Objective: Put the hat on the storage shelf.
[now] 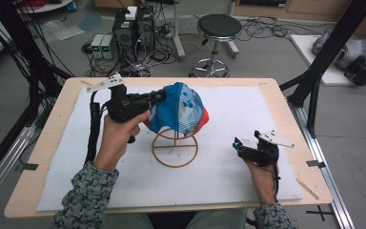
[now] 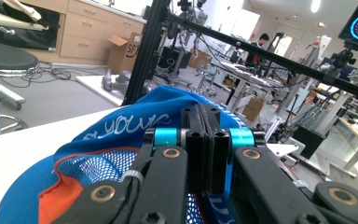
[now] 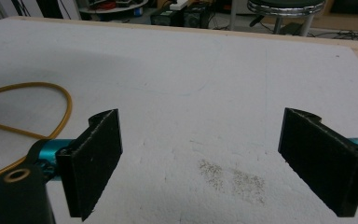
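Observation:
A blue, white and orange cap (image 1: 183,107) sits on top of a thin gold wire stand (image 1: 175,150) in the middle of the white mat. My left gripper (image 1: 162,95) reaches the cap's left side, held level. In the left gripper view its jaws (image 2: 206,135) are pressed together, with the blue cap fabric (image 2: 116,130) bunched around and under them. My right gripper (image 1: 237,144) rests low over the mat at the right, apart from the stand. Its jaws (image 3: 214,158) stand wide open with bare mat between them, and the stand's ring (image 3: 51,88) lies to their left.
The white mat (image 1: 248,181) covers most of the wooden table (image 1: 52,143). A black stool (image 1: 218,28) and computer boxes (image 1: 133,28) with cables stand on the floor beyond the far edge. Black frame posts (image 1: 324,57) rise at the table's right and left.

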`<state>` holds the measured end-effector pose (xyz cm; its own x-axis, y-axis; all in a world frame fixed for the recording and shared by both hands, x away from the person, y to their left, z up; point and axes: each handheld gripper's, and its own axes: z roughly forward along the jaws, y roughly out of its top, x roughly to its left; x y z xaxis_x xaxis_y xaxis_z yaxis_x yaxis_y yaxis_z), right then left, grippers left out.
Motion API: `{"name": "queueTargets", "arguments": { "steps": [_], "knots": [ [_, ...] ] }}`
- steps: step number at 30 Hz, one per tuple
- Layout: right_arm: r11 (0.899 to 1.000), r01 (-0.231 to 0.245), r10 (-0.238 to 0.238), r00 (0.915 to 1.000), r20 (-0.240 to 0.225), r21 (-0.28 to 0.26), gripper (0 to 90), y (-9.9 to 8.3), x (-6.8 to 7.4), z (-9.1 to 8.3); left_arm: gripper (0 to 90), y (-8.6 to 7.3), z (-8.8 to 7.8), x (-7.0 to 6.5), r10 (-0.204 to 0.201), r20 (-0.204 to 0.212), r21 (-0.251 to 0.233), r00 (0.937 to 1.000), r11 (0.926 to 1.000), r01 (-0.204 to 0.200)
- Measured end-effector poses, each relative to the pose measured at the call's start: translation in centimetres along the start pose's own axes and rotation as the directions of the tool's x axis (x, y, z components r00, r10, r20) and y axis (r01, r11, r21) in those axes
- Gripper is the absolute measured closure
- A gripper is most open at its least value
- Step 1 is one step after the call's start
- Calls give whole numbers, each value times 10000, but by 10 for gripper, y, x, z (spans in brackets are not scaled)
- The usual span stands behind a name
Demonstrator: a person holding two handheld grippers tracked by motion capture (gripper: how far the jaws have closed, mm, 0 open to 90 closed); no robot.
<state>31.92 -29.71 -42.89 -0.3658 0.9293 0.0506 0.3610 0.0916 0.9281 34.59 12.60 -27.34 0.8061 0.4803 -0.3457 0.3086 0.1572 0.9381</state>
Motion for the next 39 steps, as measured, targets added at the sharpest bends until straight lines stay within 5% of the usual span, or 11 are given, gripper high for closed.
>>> {"name": "queueTargets", "arguments": {
  "steps": [5, 26, 39],
  "knots": [
    [9999, -69, 69, 10000, 0, 80, 126, 0, 0, 0, 887, -4, -3, 4, -70, -334, -16, 9994, 10000, 70],
    [10000, 17, -17, 10000, -13, 87, 126, 0, 0, 1, 887, -22, -2, -3, 272, 334, -226, 9991, 9994, -264],
    [9999, 9, -9, 10000, -39, 127, 126, 0, 0, 1, 886, -30, -11, -1, 338, 242, -490, 9991, 9983, -326]
  ]
}}
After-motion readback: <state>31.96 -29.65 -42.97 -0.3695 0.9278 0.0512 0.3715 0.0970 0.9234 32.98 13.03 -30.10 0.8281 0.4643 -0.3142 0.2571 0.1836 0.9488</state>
